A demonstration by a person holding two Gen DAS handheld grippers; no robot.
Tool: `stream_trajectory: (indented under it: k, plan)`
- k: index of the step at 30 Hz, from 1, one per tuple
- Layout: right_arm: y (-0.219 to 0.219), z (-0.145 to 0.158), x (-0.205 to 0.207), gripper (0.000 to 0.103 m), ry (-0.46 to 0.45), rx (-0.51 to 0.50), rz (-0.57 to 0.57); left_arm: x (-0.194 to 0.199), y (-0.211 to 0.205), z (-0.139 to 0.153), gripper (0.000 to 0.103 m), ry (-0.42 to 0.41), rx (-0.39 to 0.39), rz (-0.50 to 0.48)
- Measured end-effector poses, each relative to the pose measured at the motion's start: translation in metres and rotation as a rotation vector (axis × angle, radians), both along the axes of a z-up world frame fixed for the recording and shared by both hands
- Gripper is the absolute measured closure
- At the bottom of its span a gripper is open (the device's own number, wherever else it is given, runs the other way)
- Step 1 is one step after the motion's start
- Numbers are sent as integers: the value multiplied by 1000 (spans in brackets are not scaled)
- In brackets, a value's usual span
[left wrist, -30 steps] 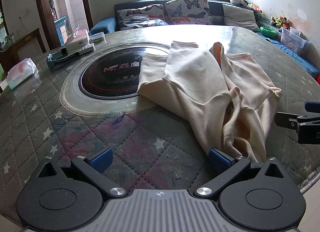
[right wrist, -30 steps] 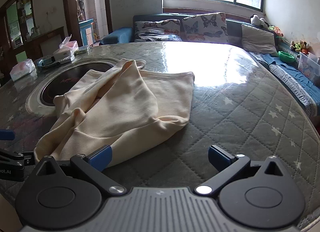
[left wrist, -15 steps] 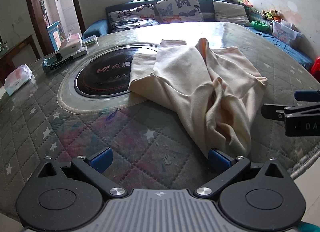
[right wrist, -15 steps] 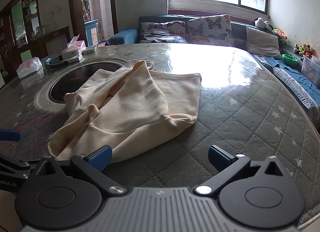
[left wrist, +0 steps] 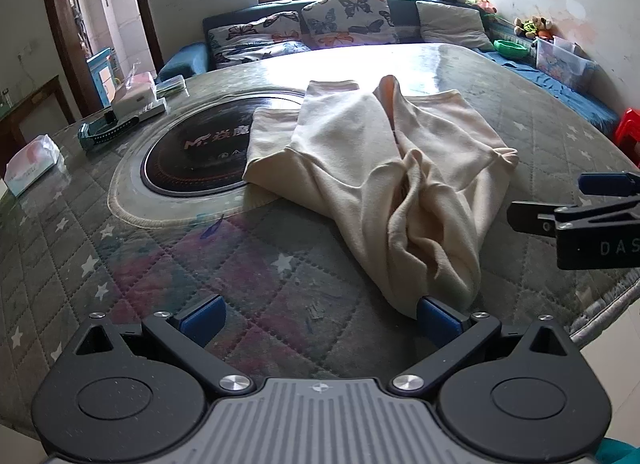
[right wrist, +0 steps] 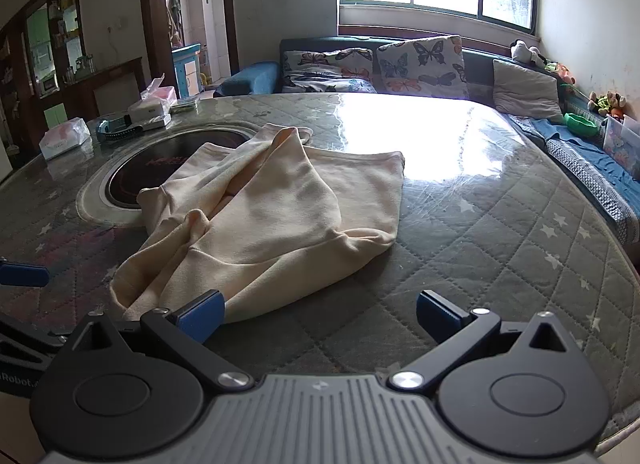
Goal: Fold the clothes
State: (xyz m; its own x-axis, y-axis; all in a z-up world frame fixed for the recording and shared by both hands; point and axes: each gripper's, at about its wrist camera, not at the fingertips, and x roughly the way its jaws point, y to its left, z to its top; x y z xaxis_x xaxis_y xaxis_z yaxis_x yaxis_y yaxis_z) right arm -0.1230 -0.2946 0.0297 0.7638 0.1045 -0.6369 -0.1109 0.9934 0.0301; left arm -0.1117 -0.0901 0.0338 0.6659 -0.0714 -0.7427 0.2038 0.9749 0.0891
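a cream sweatshirt lies crumpled on a round table covered with a quilted, star-patterned cloth under clear plastic. in the left wrist view the garment runs from the far middle of the table, where it overlaps a dark round hotplate, toward the near right, where it narrows to a bunched end close to the table edge. its long axis slants from far left to near right.

the left gripper hovers low at the near edge with its blue fingers spread wide and nothing between them. the bunched near end of the sweatshirt sits just beside the right-hand finger, ahead and to the right of the gap.

in the right wrist view the same sweatshirt lies ahead and to the left. the right gripper is also spread wide and empty, and the garment's near edge lies just beside its left-hand finger. the gap itself faces bare quilted cloth.

so the near end of the garment lies between the two grippers, close to both. the left one seems better placed for the bunched tip, the right one for the broader edge farther right. either would likely need to shift sideways before closing.

tissue packs sit at the far left of the table, well apart from the sweatshirt.
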Motion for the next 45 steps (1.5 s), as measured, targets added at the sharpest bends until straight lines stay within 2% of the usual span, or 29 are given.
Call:
stream_trajectory:
  k: [24,33,45]
  plan:
    - [10,2,9,0,-14,-7,32,9,1,8,0,-31,-25,-18]
    - [5,6,33,12,3,32,45,29,6,22,1,-87,-30,-9]
    - [5,24,99,33,-19,54,98,67,6,32,2,-139,-23,-27]
